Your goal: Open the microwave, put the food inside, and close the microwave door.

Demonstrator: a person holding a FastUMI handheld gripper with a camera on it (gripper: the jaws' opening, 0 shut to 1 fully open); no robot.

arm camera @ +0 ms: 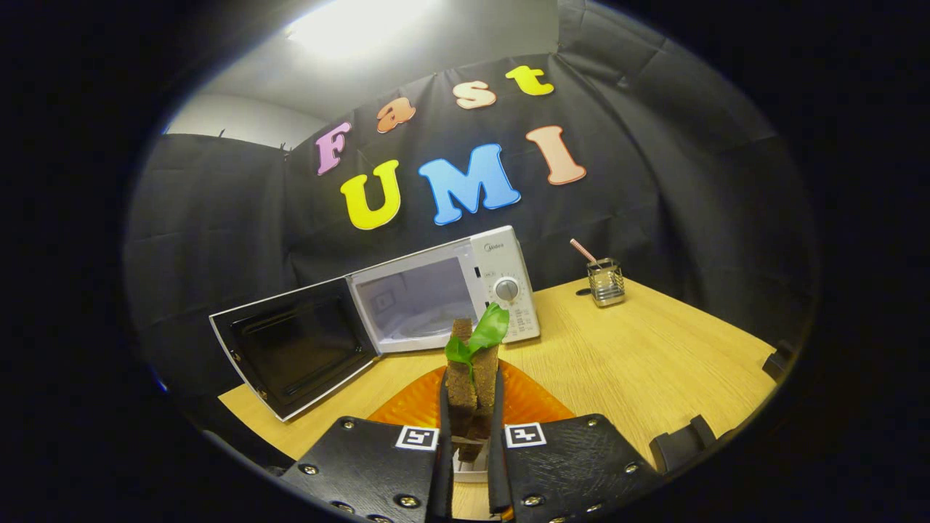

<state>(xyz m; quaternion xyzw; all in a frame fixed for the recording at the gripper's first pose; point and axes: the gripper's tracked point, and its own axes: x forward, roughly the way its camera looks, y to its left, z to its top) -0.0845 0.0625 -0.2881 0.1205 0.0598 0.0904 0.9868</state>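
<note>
My gripper [471, 407] is shut on the food, a brown-bread sandwich [472, 381] with a green leaf [485, 333] sticking out of its top. It stands upright between the two black fingers, held above an orange plate [530, 403] on the wooden table. Beyond the fingers stands a white microwave [501, 287]. Its door [298, 349] is swung wide open to the left, and the pale cavity [418, 305] shows inside. The sandwich is still well short of the cavity.
A small metal holder [605, 282] with a pink-tipped stick stands at the back right of the table [639, 363]. Black cloth walls close in behind the microwave and on both sides. Dark clips sit along the table's right edge [774, 362].
</note>
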